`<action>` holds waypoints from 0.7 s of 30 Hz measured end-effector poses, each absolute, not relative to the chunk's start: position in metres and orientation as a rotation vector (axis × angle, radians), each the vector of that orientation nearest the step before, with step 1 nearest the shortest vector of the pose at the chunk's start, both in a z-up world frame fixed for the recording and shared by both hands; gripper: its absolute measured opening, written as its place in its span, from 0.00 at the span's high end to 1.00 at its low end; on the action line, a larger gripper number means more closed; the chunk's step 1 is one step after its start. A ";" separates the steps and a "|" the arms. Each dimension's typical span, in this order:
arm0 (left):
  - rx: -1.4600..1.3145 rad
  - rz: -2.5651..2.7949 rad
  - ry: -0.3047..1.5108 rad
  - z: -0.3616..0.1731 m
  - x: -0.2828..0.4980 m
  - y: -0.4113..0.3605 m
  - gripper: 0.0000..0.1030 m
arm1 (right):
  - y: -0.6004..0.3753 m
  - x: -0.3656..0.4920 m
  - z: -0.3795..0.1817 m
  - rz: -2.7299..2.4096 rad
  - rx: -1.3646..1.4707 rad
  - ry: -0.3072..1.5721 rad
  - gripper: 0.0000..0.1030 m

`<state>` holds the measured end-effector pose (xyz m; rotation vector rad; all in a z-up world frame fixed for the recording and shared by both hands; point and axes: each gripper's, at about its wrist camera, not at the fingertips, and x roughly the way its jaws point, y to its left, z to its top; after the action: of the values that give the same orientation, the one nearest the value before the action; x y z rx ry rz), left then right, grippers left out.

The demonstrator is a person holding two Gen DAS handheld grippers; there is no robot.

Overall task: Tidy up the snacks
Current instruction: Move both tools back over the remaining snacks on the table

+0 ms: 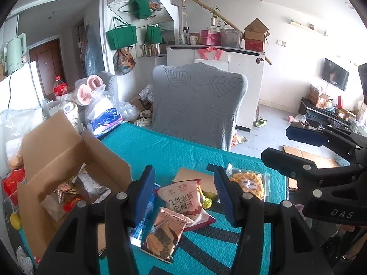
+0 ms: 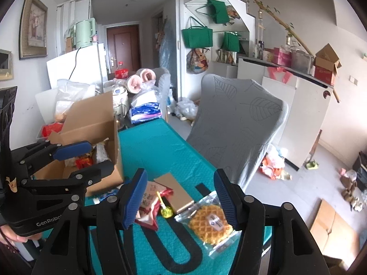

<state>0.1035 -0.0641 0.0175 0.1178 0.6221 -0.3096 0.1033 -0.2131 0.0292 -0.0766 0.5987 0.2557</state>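
Snack packets lie on a teal mat (image 1: 165, 151): a pink plum-drink pouch (image 1: 182, 200), a brown snack packet (image 1: 164, 233), a blue-white packet (image 1: 146, 215), a clear-wrapped waffle (image 1: 248, 184) and a yellow-green lollipop (image 1: 207, 201). My left gripper (image 1: 184, 197) is open and empty above the pink pouch. My right gripper (image 2: 181, 198) is open and empty above the lollipop (image 2: 166, 212), with the waffle (image 2: 209, 223) under its right finger and the pink pouch (image 2: 149, 202) by its left finger. An open cardboard box (image 1: 68, 160) holding snacks stands at the left and also shows in the right wrist view (image 2: 91, 126).
A flat cardboard piece (image 2: 176, 191) lies on the mat behind the snacks. A grey covered chair (image 1: 197, 105) stands at the mat's far edge. Bags and clutter (image 1: 101, 112) sit behind the box. A white cabinet (image 1: 240, 73) stands beyond the chair.
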 end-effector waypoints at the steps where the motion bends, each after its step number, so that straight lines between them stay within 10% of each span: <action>1: 0.116 -0.323 0.626 0.015 0.102 -0.069 0.49 | -0.216 0.101 0.027 0.253 -0.078 0.605 0.36; 21: 0.100 -0.310 0.765 -0.045 0.112 -0.110 0.49 | -0.260 0.117 -0.042 0.330 -0.118 0.743 0.15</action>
<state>0.1123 -0.1103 -0.0448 0.1004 0.7648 -0.3103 0.1171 -0.2600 -0.0425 -0.1183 0.7429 0.3304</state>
